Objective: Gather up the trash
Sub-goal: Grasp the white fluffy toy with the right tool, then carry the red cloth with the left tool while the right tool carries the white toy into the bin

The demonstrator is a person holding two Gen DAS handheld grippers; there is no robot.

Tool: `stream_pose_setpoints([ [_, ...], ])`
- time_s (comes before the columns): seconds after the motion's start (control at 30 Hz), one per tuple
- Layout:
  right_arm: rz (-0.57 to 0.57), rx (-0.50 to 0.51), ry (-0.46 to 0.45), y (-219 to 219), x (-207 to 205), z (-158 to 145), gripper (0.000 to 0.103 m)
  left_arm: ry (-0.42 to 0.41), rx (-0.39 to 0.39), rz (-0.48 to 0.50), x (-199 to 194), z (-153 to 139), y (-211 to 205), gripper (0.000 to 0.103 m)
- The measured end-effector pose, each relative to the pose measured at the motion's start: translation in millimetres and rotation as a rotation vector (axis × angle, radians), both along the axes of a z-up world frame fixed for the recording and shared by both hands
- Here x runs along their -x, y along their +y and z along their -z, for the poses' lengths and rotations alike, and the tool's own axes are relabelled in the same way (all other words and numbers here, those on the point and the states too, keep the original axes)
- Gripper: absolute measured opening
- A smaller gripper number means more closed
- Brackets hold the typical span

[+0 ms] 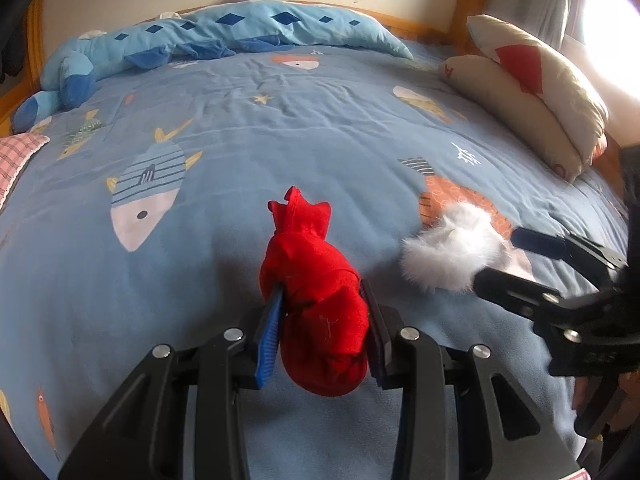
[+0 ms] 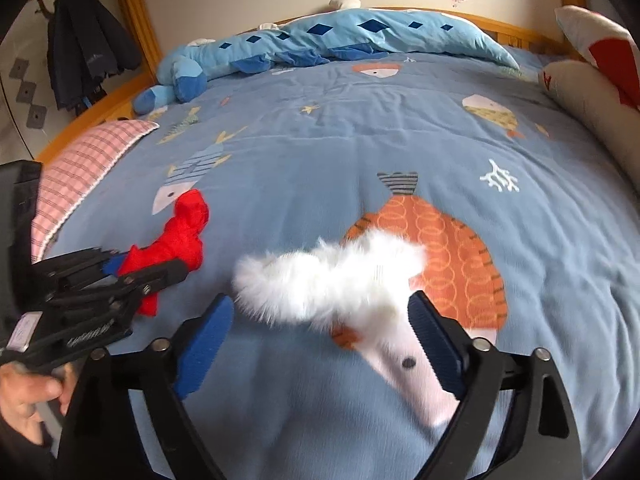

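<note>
A crumpled red cloth [image 1: 316, 312] lies on the blue fish-print bedspread [image 1: 320, 120], and my left gripper [image 1: 322, 296] is shut on it, its blue pads pressing both sides. The right wrist view shows the same red cloth [image 2: 180, 240] in the left gripper [image 2: 152, 264] at the left. A white fluffy piece [image 2: 332, 276] rests on the bedspread [image 2: 320, 140] between the wide fingers of my right gripper [image 2: 320, 304], which is open; the left pad stands clear of the fluff. From the left wrist, the white fluff [image 1: 448, 248] sits at the tips of the right gripper [image 1: 498, 256].
A long light-blue plush [image 1: 240, 32] lies along the back edge. Cream pillows with red patches [image 1: 532, 92] are stacked at the right, and a pink checked pillow [image 2: 88, 164] lies at the left. Dark jackets [image 2: 88, 48] hang beyond the wooden bed frame [image 2: 132, 20]. A hand [image 2: 28, 400] grips the left tool.
</note>
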State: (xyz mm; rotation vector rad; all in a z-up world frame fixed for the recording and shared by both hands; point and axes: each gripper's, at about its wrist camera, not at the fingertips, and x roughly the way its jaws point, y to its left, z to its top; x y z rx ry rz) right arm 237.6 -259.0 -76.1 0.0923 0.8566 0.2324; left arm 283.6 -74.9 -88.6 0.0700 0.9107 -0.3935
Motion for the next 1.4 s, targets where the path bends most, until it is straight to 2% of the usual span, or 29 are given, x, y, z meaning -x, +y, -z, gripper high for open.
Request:
stream_pose_setpoints([
  [0.3, 0.035, 0.025, 0.050, 5, -32, 24, 0.087, 0.015, -0.010, 0.006, -5, 7, 0, 0.037],
  [0.37, 0.041, 0.017, 0.054, 5, -37, 26, 0.076, 0.019, -0.008, 0.004, -6, 8, 0, 0.037],
  [0.43, 0.044, -0.007, 0.058, 2, -40, 26, 0.058, 0.019, -0.010, 0.006, -6, 9, 0, 0.037],
  [0.53, 0.046, -0.055, 0.047, -4, -38, 24, 0.047, 0.019, -0.007, 0.005, -6, 9, 1, 0.037],
  [0.7, 0.025, -0.078, 0.035, -4, -22, 19, 0.038, 0.014, 0.007, 0.014, 1, 4, 0, 0.037],
  [0.9, -0.001, -0.080, 0.033, -6, 9, 8, 0.012, 0.011, 0.008, 0.060, 26, -2, -11, 0.037],
  [1.07, 0.001, -0.114, 0.058, -9, 22, 10, 0.006, 0.023, 0.010, 0.056, 47, -2, -12, 0.037],
  [1.2, -0.020, -0.127, 0.020, -3, 35, 0, 0.005, 0.017, 0.005, 0.054, 59, -9, -9, 0.037],
  [1.4, -0.051, -0.087, -0.047, 7, 62, -23, 0.005, -0.001, 0.011, 0.050, 72, -21, -4, 0.037],
])
